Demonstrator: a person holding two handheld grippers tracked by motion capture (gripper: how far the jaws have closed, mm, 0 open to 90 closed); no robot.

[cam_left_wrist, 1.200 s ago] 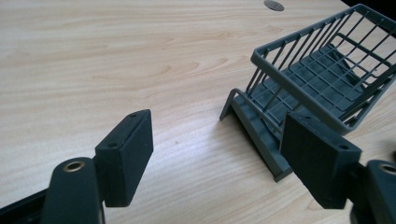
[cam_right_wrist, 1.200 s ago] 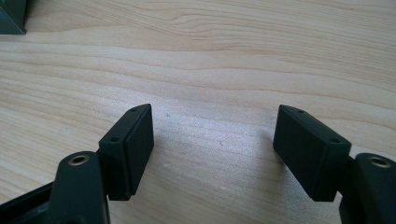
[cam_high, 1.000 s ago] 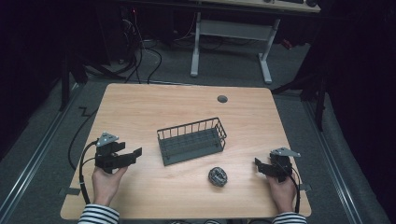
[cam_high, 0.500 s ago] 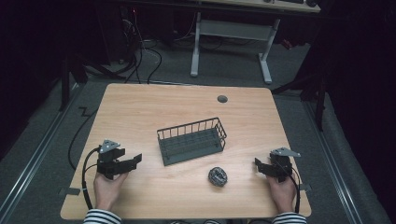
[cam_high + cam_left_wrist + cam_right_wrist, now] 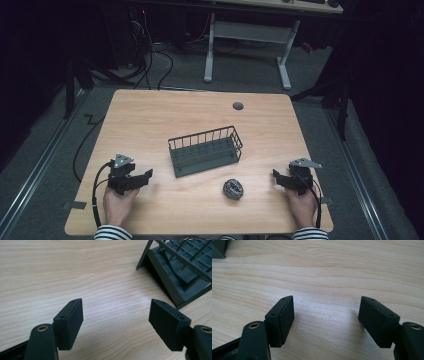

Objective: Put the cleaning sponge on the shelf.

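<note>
Two grippers at the near edge of the table (image 5: 150, 115), one in each hand, and neither has hold of anything. The left gripper (image 5: 145, 176) sits low at the near left, its jaws spread wide with bare wood between them; those jaws have just been closing a little, yet the gap is wide and nothing sits in it. From the left gripper view, that gripper (image 5: 116, 315) points across the tabletop toward the wire basket (image 5: 180, 270), whose dark corner and bars show at the upper right, near but not touching the jaws.

Over on the other side, the right gripper (image 5: 276, 177) is at the near right, jaws apart as well, nothing between them. The right gripper view shows that gripper (image 5: 325, 312) over plain wood grain, with a small dark corner at the top left edge; what it belongs to I cannot tell.

Out in the middle stands the basket (image 5: 205, 150), dark grey, upright, set at a slight slant, roughly midway between the two hands and a bit farther from the person. Just in front of its right end lies a small dark ball (image 5: 233, 189), rounded and patterned, apart from the basket and closer to the right gripper than the left. Striped sleeves (image 5: 112, 232) peek in at the bottom edge. A small round cap (image 5: 238, 106) sits in the tabletop near the far edge.
</note>
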